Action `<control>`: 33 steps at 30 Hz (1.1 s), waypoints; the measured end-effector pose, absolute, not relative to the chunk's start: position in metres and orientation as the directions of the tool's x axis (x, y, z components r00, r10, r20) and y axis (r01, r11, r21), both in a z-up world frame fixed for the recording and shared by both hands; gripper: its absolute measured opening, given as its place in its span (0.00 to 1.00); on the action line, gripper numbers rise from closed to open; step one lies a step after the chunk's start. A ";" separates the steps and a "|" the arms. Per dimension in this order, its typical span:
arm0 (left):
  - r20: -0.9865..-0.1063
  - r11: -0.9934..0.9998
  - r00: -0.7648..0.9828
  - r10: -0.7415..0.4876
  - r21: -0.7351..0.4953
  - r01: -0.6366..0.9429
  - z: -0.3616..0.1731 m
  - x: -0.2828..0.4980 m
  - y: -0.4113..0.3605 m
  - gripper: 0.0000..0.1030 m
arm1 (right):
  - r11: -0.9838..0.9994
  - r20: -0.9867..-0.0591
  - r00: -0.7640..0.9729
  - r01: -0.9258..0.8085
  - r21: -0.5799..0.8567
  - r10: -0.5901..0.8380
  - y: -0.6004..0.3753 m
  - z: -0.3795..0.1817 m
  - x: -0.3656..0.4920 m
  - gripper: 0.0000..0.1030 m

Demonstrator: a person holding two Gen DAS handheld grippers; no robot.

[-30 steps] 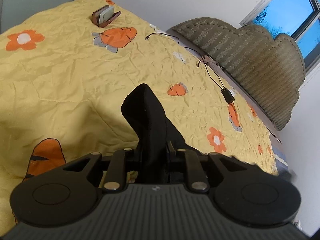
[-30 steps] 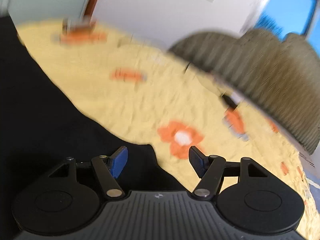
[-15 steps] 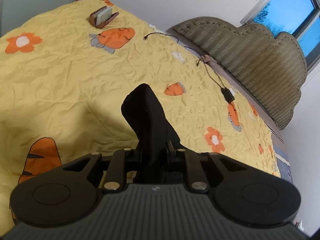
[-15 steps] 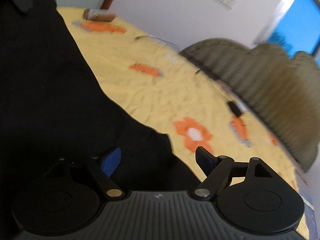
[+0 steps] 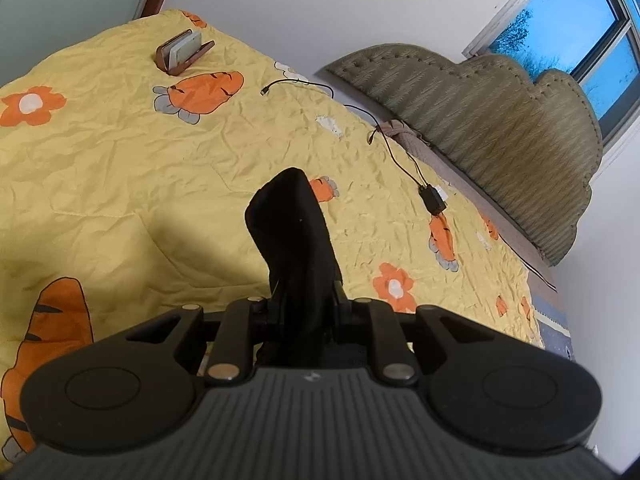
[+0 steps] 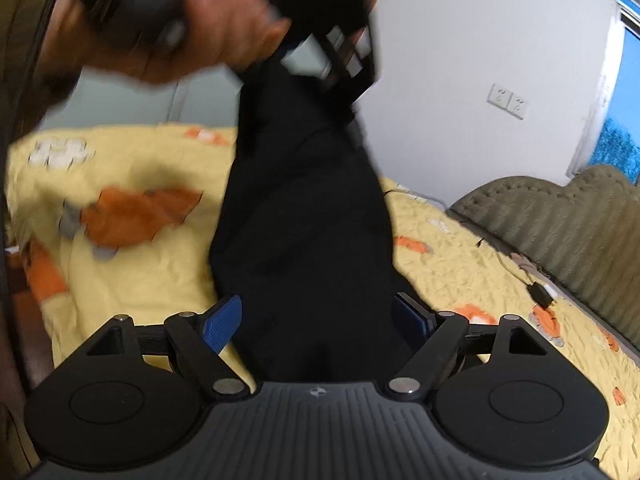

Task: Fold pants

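Note:
The black pants (image 6: 304, 232) hang in the air over the yellow bed. My left gripper (image 5: 302, 304) is shut on a bunched fold of the pants (image 5: 296, 240), which sticks up past the fingers. In the right wrist view the left gripper (image 6: 320, 60) is seen high up in the person's hand, with the cloth hanging down from it. My right gripper (image 6: 320, 316) is open; the hanging cloth passes between its blue pads (image 6: 222, 322) without being pinched.
The bed has a yellow quilt (image 5: 120, 160) with orange carrot and flower prints. A phone in a brown case (image 5: 182, 50) lies at its far corner. A black charger and cable (image 5: 430, 200) lie near the green padded headboard (image 5: 500, 140).
My right gripper has swung left and up under the hanging pants, so the cloth now sits between its open fingers. My left gripper stays shut on the cloth and has barely moved.

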State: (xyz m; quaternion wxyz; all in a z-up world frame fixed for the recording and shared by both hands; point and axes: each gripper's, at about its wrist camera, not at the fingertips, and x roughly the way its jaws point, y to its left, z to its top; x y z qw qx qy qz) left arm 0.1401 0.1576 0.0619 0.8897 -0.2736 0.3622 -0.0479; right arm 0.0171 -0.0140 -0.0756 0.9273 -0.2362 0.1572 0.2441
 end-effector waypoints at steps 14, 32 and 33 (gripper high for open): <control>-0.599 0.843 0.724 -0.341 -0.536 -0.047 0.086 0.123 0.120 0.16 | 0.830 -0.186 0.923 -0.384 -0.404 0.336 0.050 -0.072 0.008 0.89; -0.572 0.863 0.737 -0.360 -0.505 0.030 0.103 0.113 0.051 0.17 | 0.920 -0.136 0.946 -0.319 -0.227 0.294 -0.032 -0.041 0.008 0.14; -0.570 0.865 0.737 -0.363 -0.501 0.038 0.104 0.113 0.044 0.17 | 0.927 -0.138 0.946 -0.317 -0.202 0.294 -0.041 -0.038 0.006 0.14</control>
